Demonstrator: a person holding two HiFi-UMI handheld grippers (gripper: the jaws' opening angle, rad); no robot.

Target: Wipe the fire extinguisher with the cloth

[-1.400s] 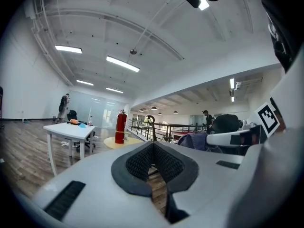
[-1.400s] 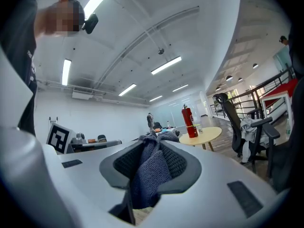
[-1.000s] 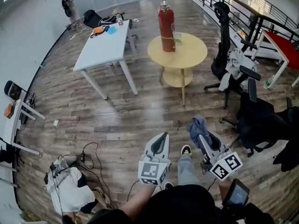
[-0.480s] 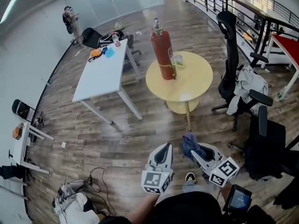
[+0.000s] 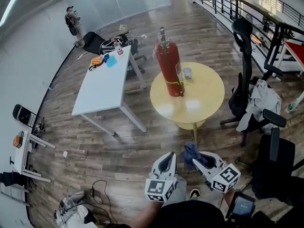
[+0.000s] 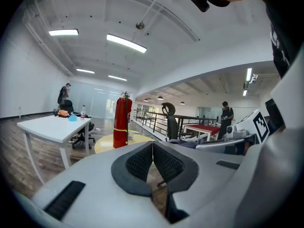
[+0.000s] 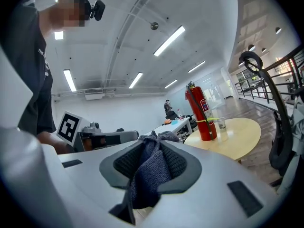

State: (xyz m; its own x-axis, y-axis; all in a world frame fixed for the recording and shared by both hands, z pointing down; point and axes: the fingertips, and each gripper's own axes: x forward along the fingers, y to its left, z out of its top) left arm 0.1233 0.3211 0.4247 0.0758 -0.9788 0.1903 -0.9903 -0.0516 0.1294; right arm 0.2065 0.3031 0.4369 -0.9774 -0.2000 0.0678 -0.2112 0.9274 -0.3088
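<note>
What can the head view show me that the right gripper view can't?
Only the head view shows the cables lying on the wooden floor and the small side table at far left. Only the right gripper view shows the ceiling lights. Both show the red fire extinguisher standing on the round yellow table beside a glass, and the cloth pinched in the right gripper.

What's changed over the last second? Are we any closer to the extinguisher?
The person has walked toward the round yellow table, so the fire extinguisher now stands nearer ahead. Nothing was taken or let go: the right gripper stays shut on the blue cloth, and the left gripper stays shut and empty.
</note>
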